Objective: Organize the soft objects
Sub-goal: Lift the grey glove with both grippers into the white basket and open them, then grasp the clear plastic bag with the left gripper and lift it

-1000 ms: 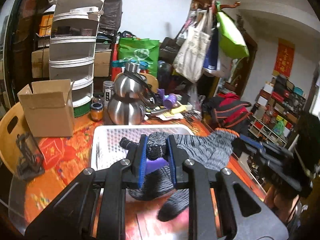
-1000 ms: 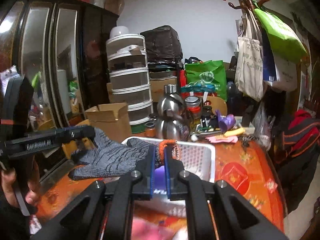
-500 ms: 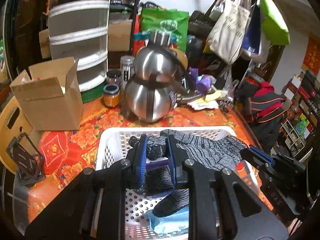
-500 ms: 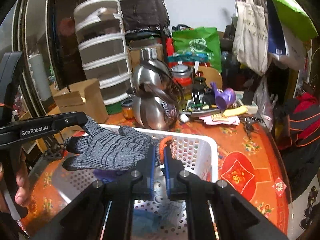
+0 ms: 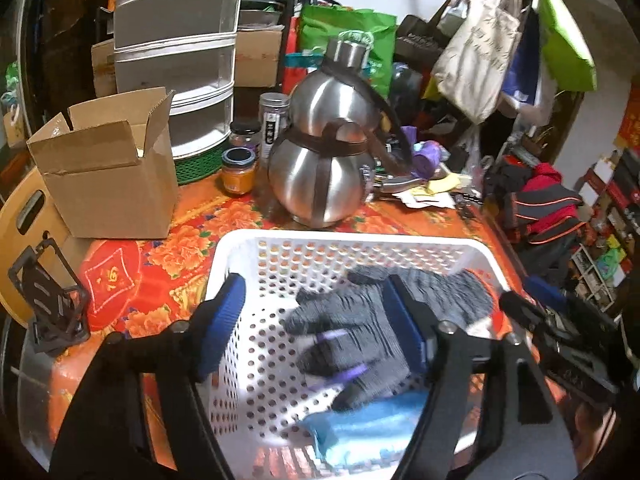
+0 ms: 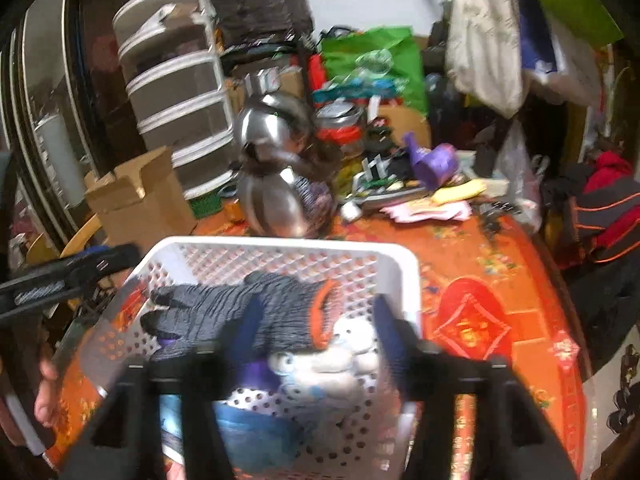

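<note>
Since the worktop (image 5: pixel 188 236) is jammed with stuff, open room is really the whole story — that red floral cloth has a cardboard box (image 5: pixel 106 172) and a steel gourd-shaped flask (image 5: pixel 322 176) standing just behind the white perforated basket (image 5: pixel 360 240), with papers and odds and ends off to the right. The only clear way in or out of the basket looks to be straight up, since its walls ring everything and the flask sits close to the far rim.

Inside it, the grey knit glove (image 5: pixel 360 332) is lying across the middle, fingers toward the left wall, orange cuff (image 6: pixel 322 314) toward the right. Both sets of jaws have just been opening: the left gripper (image 5: pixel 316 324) stands spread with the glove's fingers loose between its pads, and the right gripper (image 6: pixel 316 328) is spread around the cuff end, not pressing on it.

Handling-wise I'd call the glove light, floppy and not slippery at all — knit snags rather than slides, so it could catch on a pad. The cuff is the thickest, firmest bit, best place to pinch. Under it sit a blue cloth (image 5: pixel 372 428) and a small white plush toy (image 6: pixel 340 352), equally squishy, nothing fragile.
</note>
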Available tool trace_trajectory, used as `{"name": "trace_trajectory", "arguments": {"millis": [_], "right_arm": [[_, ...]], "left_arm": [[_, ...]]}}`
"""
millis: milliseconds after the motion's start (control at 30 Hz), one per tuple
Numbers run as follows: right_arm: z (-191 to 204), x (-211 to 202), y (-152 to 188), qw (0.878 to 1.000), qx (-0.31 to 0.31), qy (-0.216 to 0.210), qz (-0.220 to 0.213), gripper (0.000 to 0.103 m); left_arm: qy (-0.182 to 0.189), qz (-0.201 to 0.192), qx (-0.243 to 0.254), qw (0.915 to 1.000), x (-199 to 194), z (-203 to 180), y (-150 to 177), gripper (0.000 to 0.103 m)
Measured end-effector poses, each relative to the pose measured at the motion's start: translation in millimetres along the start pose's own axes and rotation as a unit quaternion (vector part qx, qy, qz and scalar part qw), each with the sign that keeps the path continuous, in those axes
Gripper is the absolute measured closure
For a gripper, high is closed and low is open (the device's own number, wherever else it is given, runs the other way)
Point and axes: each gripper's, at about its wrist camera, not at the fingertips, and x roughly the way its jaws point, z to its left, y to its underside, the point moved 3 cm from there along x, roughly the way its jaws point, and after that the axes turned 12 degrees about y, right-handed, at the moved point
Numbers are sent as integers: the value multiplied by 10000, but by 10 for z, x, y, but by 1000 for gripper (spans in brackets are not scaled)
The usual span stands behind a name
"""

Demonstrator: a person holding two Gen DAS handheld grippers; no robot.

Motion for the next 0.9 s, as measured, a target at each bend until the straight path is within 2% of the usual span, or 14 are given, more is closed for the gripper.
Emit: {"name": "trace_trajectory", "arguments": {"millis": [67,200,300,433,533,633,700,767,900], "right_arm": [[-47,-111,-6,9998,24,142,-139,34],[-172,-391,158,9993,327,-45,-148,32],[-200,-652,510,9994,260,-113,-185,24],[-265,-962,1218,9994,269,-160,-176,24],[-300,-1144,1761,9989,384,-236,-150,24],[-273,-1295,2250,9986,446,-290,-84,24],[-229,-1368,2536,9981,507,-362,-40,24],[-119,-1409,2819,9973,473,-560,78,26],[105,-1443,3067,9982,160,-556,161,36]], "left_arm": [[-43,-64,132,9999,-141,-48,91,29],[9,-78,383,9992,-514,-143,507,26],[28,-76,454,9989,-827,-134,966,26],[137,-173,361,9991,-1206,-15,1593,21],[170,-219,63,9996,-1397,172,2068,20],[49,-108,-147,9998,-1425,363,2525,20],[-75,99,-251,9996,-1344,460,2775,20],[-5,326,-233,9992,-1227,487,2923,20],[9,528,-143,9985,-1099,468,3083,20]]}}
